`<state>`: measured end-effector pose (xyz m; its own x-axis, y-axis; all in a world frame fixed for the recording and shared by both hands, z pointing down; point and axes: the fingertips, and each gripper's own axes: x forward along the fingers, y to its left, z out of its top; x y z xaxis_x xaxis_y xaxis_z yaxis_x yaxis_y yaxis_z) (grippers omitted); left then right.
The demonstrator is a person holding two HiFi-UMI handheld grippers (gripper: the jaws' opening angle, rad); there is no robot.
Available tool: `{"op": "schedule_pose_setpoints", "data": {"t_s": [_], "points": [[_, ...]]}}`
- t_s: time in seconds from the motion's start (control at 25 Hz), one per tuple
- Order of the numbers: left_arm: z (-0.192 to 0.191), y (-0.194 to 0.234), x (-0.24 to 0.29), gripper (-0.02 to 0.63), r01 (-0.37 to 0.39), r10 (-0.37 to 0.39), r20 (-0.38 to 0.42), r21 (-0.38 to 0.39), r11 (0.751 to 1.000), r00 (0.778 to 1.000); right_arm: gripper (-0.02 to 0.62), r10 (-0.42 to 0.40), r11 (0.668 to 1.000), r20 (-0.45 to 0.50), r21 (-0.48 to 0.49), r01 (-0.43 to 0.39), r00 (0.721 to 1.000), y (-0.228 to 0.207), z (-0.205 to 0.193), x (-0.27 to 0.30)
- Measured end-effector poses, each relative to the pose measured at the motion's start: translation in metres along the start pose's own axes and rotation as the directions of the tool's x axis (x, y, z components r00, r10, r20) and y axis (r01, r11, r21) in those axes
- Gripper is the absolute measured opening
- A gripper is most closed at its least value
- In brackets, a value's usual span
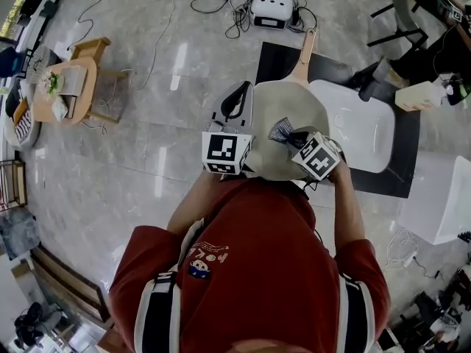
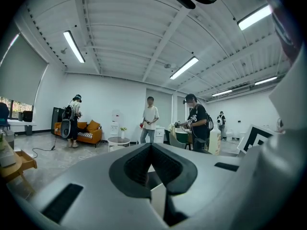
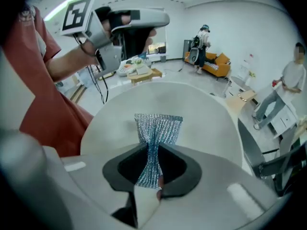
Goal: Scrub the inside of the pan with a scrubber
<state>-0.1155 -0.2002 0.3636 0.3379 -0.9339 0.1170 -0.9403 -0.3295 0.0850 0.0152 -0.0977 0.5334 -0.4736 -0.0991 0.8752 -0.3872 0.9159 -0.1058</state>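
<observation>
— Two grippers are in play here; what is each one doing?

— The right gripper (image 3: 152,152) is pinching the scrubber (image 3: 158,126) at its middle. Its jaws are squeezing the silvery mesh, so the mesh is fanning out ahead and lying against the inside of the pan (image 3: 201,114). That grip is probably leaving a broad pad free for rubbing.

— And the left gripper (image 2: 151,150)?

— It's sitting just beside the pan's left rim, its jaws pressing together on nothing. It may be steadying the pan, though I can't see any contact.

— Where is the pan?

— It's sitting over the dark surface (image 1: 276,57), next to the white sink (image 1: 364,127), with its handle (image 1: 303,54) pointing away from the person (image 1: 250,271). That is likely keeping the handle clear of the scrubbing.
</observation>
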Motion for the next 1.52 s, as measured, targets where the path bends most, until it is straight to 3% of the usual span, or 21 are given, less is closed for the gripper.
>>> {"op": "schedule_pose_setpoints", "data": {"t_s": [0.2, 0.32, 0.4, 0.64, 0.84, 1.04, 1.12, 1.24, 1.52], "points": [[0.016, -0.004, 0.005, 0.006, 0.005, -0.005, 0.005, -0.004, 1.000, 1.000, 0.084, -0.118, 0.989, 0.211, 0.114, 0.096, 0.970, -0.033, 0.030, -0.037], [0.030, -0.006, 0.009, 0.006, 0.006, -0.006, 0.012, -0.014, 1.000, 1.000, 0.084, -0.210, 0.970, 0.324, 0.187, 0.155, 0.922, -0.053, 0.049, -0.065], [0.040, -0.008, 0.011, 0.005, 0.009, -0.009, 0.020, -0.024, 1.000, 1.000, 0.084, -0.281, 0.950, 0.393, 0.242, 0.196, 0.876, -0.066, 0.061, -0.086], [0.074, -0.015, 0.017, 0.006, 0.020, -0.018, 0.057, -0.039, 0.999, 0.998, 0.084, -0.471, 0.874, 0.573, 0.404, 0.269, 0.670, -0.092, 0.101, -0.164], [0.110, -0.021, 0.019, 0.005, 0.034, -0.029, 0.104, -0.040, 0.999, 0.994, 0.084, -0.620, 0.784, 0.642, 0.525, 0.331, 0.451, -0.106, 0.127, -0.234], [0.147, -0.032, 0.018, 0.005, 0.054, -0.052, 0.162, -0.009, 0.998, 0.985, 0.084, -0.707, 0.696, 0.671, 0.605, 0.387, 0.223, -0.109, 0.141, -0.297], [0.160, -0.036, 0.018, 0.005, 0.062, -0.063, 0.184, 0.009, 0.998, 0.981, 0.086, -0.729, 0.658, 0.668, 0.625, 0.421, 0.148, -0.109, 0.145, -0.316], [0.172, -0.042, 0.018, 0.005, 0.058, -0.068, 0.209, 0.051, 0.997, 0.976, 0.087, -0.745, 0.617, 0.663, 0.637, 0.463, 0.081, -0.109, 0.147, -0.332], [0.183, -0.052, 0.016, 0.006, 0.043, -0.074, 0.236, 0.134, 0.990, 0.969, 0.095, -0.759, 0.560, 0.651, 0.659, 0.503, -0.007, -0.107, 0.144, -0.347]]}}
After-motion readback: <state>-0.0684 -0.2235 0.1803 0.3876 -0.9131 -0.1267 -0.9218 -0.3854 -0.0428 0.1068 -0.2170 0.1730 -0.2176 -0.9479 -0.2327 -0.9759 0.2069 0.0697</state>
